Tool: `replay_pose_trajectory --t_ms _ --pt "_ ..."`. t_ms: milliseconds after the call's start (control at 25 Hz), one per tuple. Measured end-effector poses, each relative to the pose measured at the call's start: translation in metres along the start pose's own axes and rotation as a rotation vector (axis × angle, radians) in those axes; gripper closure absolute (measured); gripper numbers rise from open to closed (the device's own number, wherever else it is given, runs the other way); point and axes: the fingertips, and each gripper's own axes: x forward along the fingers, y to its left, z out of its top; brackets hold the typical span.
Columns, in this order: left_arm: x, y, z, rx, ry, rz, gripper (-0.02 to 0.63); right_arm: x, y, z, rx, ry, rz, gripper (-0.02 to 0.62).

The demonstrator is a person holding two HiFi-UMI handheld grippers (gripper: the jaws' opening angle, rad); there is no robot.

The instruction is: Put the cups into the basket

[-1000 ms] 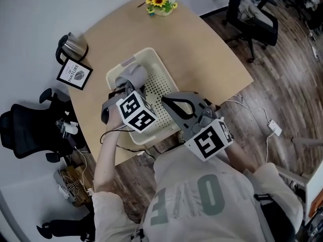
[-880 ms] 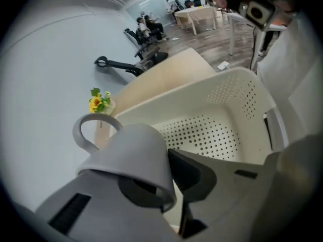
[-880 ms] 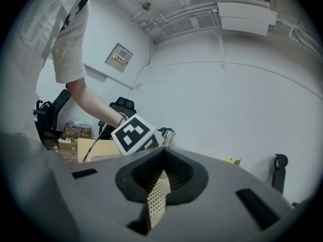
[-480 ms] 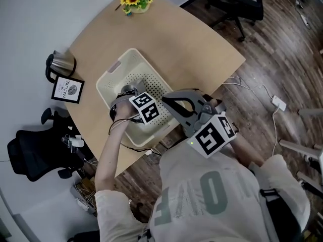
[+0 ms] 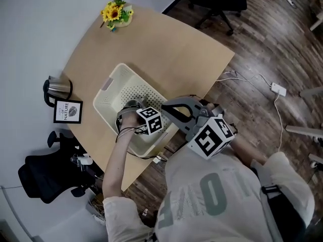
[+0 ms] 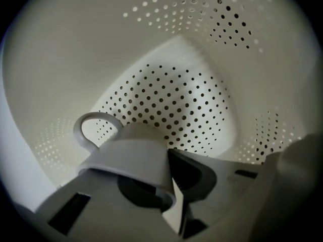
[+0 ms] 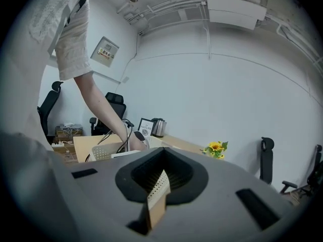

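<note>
Desk [image 5: 176,49] bears kettle [image 5: 58,88], frame [image 5: 67,111], sunflowers [image 5: 115,14], basket [image 5: 112,94] enclosing cup [image 6: 133,155].

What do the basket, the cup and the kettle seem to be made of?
The basket looks like matte cream plastic: moulded walls with rows of holes. The cup is probably glazed white ceramic: smooth thick rim, loop handle. The kettle is likely stainless steel: shiny body.

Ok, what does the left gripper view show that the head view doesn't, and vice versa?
Only the left gripper view: the cup, handle at its left, pinched in the left gripper's jaws. Only the head view: the table, kettle, sunflowers, and the right gripper by the table's near edge. Both: the perforated basket.
</note>
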Motion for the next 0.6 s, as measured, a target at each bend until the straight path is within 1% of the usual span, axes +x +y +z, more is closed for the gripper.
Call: replay_pose_trajectory --t_ms 80,160,200,320,480,600 --pt "-0.001 -0.001 0.001 0.002 0.008 -0.002 0.557 -0.004 -0.002 0.000 0.008 -0.002 0.000 0.597" --pt "-0.002 0.003 0.002 -0.006 0.002 0.034 0.549 -0.006 -0.001 0.001 0.011 -0.006 0.014 0.597" --pt "-0.003 0.007 0.002 -0.015 -0.003 0.059 0.533 -0.006 -0.001 0.002 0.010 -0.008 0.021 0.597" --pt "-0.009 0.016 -0.003 -0.060 -0.021 0.100 0.514 -0.003 0.003 0.007 0.000 -0.018 0.040 0.597" --pt "-0.027 0.017 -0.010 -0.115 -0.046 0.139 0.514 -0.002 0.013 0.012 -0.028 -0.029 0.075 0.597" --pt "-0.050 0.019 -0.014 -0.173 -0.092 0.179 0.514 -0.001 0.022 0.013 -0.044 -0.034 0.098 0.597"
